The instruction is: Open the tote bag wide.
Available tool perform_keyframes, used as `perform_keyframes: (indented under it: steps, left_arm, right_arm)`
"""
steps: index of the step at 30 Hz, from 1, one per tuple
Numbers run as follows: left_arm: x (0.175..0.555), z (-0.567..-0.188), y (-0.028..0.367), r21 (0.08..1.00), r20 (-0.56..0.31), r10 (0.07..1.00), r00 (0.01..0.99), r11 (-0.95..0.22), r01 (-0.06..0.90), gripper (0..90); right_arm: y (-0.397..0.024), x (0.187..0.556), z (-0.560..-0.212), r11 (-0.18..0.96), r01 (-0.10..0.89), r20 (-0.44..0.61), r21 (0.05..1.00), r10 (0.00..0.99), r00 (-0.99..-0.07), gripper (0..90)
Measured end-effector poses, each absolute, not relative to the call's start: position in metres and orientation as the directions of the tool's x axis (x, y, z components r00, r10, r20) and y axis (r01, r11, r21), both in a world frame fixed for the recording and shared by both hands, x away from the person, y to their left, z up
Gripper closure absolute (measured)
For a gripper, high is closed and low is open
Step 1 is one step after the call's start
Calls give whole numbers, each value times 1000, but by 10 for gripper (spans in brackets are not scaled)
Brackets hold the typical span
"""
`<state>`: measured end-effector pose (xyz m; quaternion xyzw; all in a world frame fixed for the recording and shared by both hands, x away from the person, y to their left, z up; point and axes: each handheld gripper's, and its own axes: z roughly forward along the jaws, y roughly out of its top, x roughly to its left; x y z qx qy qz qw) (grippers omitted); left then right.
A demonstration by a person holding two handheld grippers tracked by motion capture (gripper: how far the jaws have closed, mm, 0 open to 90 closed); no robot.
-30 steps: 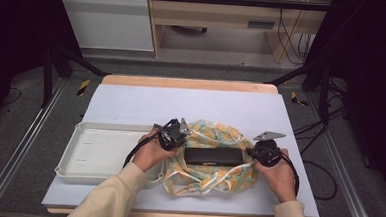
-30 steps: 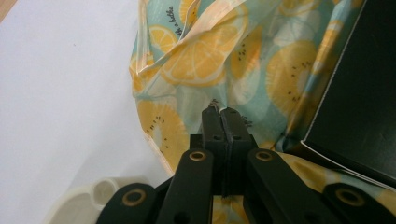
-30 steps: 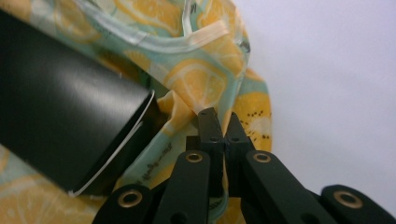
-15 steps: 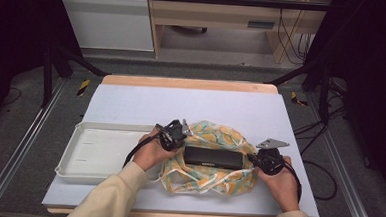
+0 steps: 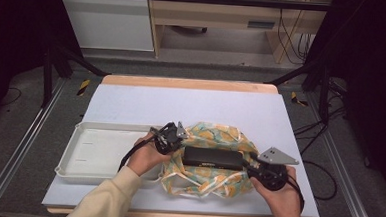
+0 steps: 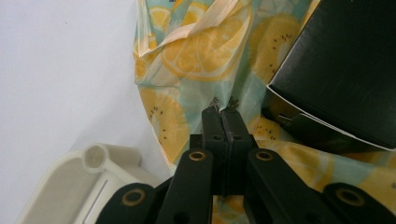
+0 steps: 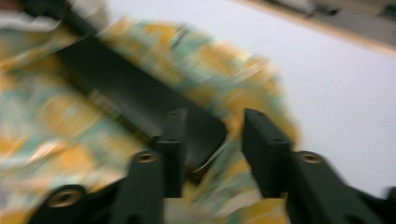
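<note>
We find the cloth [image 5: 211,159] spread at lower centre of the high view, the box [image 5: 212,157] lying on it, unwrapped. The left gripper [image 6: 223,112] pinches a cloth edge; the right gripper [image 7: 212,140], jaws just opening, holds nothing. Wrapping remains.

Beyond the right gripper [image 5: 252,164] fingers [image 7: 261,154] bare table [image 5: 191,106] lies free; the black box [image 5: 212,157] blocks between them, the tray [image 5: 68,159] flanks the left gripper [image 6: 223,114].

- A white tray [image 5: 91,153] is placed on the left part of the table [image 5: 191,101].
- The table is covered with a pale sheet.
- A wooden desk [image 5: 221,12] and cables [image 5: 287,38] are seen behind it.
</note>
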<state>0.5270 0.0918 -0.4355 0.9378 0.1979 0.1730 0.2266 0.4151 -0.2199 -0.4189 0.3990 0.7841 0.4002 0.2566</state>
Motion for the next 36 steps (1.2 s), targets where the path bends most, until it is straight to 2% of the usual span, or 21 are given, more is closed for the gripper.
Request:
perform_keyframes:
  steps: [3, 7, 16, 23, 27, 30, 33, 36]
  left_arm:
    - [524, -435, 95, 512, 228, 466, 855, -804, 302, 900]
    - [522, -435, 97, 525, 217, 474, 853, -793, 307, 900]
    - [530, -446, 95, 507, 213, 503, 838, -790, 345, 897]
    - [520, -433, 100, 599, 213, 523, 825, -737, 312, 876]
    - [515, -425, 102, 641, 227, 532, 816, -712, 286, 774]
    - [511, -417, 103, 684, 240, 553, 798, -679, 265, 636]
    - [505, -405, 108, 724, 235, 573, 786, -642, 251, 502]
    - [498, -396, 114, 747, 219, 583, 782, -616, 250, 384]
  right_arm:
    - [-216, 408, -436, 431, 470, -89, 770, 803, -589, 825]
    - [-224, 410, -457, 471, 530, -75, 705, 793, -605, 892]
    - [-234, 424, -471, 480, 562, -84, 673, 806, -586, 900]
    - [-231, 417, -437, 444, 475, -100, 760, 802, -589, 877]
    - [-221, 424, -414, 462, 428, -131, 777, 783, -608, 877]
    - [-212, 435, -401, 503, 405, -160, 763, 755, -636, 841]
    - [-204, 447, -394, 556, 386, -165, 736, 701, -694, 744]
    - [-196, 458, -393, 613, 386, -168, 690, 653, -738, 605]
